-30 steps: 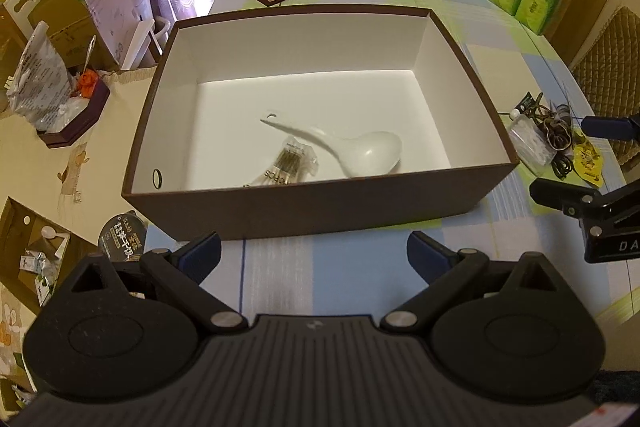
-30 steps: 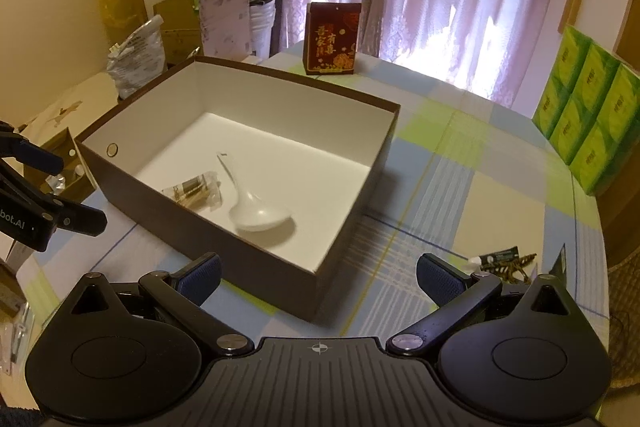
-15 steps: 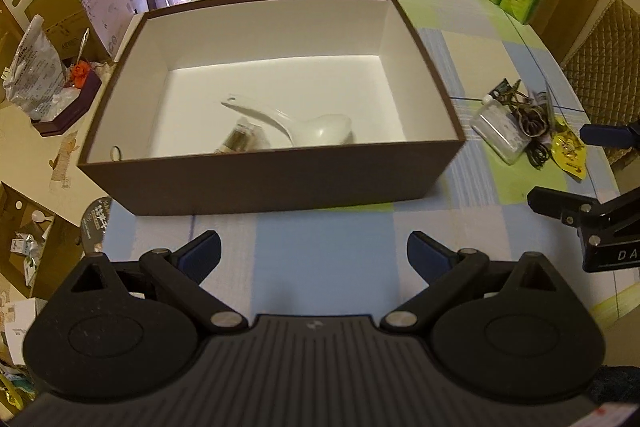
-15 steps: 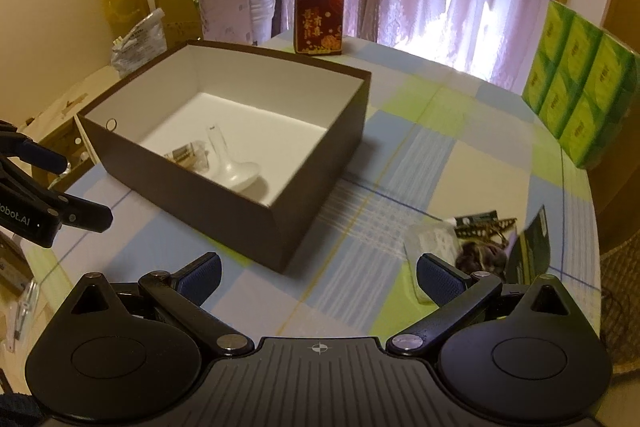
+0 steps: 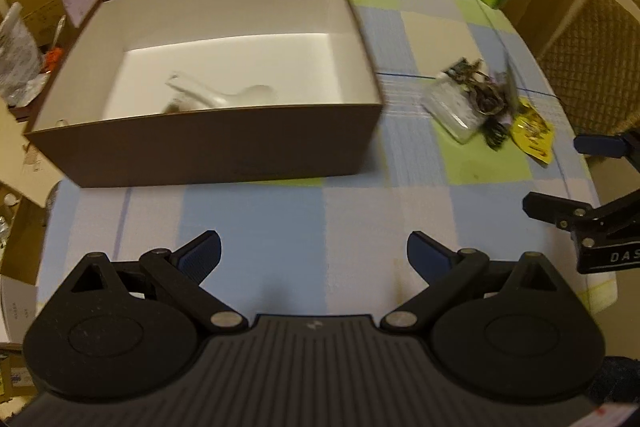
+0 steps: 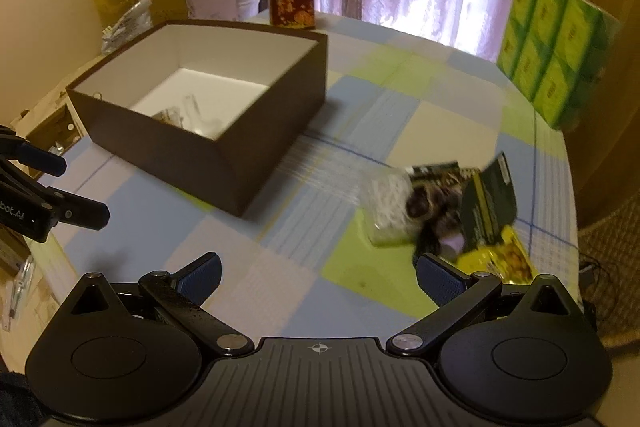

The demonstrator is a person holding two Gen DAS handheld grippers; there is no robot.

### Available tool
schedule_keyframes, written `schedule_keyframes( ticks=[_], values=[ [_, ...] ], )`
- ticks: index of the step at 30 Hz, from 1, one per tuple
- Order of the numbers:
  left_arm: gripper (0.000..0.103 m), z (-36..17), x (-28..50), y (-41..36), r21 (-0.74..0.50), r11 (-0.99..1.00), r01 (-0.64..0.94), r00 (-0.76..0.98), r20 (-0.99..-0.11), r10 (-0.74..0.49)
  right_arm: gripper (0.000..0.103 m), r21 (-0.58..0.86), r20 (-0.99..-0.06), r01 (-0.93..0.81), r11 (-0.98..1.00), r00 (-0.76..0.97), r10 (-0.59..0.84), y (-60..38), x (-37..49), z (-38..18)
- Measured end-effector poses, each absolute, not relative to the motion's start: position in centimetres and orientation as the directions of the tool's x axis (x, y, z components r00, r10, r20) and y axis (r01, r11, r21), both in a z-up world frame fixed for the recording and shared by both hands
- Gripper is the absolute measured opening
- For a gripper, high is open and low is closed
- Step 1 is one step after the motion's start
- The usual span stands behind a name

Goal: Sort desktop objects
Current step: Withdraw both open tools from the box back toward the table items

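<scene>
Two sets of handheld tongs hover above a checked tablecloth, both spread wide and gripping nothing. The left tongs [image 5: 314,255] face the near wall of an open brown box [image 5: 208,151] with a white lining, where a white ladle-style spoon [image 5: 224,95] lies beside a small clear packet, blurred by motion. The right tongs [image 6: 318,273] are aimed toward a loose pile of unsorted items [image 6: 444,203] on the surface, well apart from the box: a clear bag of white contents, a dark tangle, a dark green sachet and a yellow packet [image 6: 496,259] nearest the tongs' right finger. A red carton [image 6: 292,1] stands beyond the box, and stacked green tissue packs [image 6: 552,39] sit at the surface's far edge.
</scene>
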State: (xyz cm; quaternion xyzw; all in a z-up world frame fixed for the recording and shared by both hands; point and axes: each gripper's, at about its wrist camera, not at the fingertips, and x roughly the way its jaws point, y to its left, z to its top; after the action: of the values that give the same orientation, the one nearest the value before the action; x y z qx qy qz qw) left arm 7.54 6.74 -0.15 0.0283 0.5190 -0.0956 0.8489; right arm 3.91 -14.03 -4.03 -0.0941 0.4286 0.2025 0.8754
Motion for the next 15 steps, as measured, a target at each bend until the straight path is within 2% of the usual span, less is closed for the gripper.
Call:
schedule_keyframes(
  ticks=[15],
  values=[
    [0.098,-1.0,8.7,-2.2,-0.096,0.914,0.394,0.402,-0.877,-0.265,0.101,0.028,-0.821,-0.204,0.979,0.554,0.139,-23.7,2.4,-5.4]
  ],
)
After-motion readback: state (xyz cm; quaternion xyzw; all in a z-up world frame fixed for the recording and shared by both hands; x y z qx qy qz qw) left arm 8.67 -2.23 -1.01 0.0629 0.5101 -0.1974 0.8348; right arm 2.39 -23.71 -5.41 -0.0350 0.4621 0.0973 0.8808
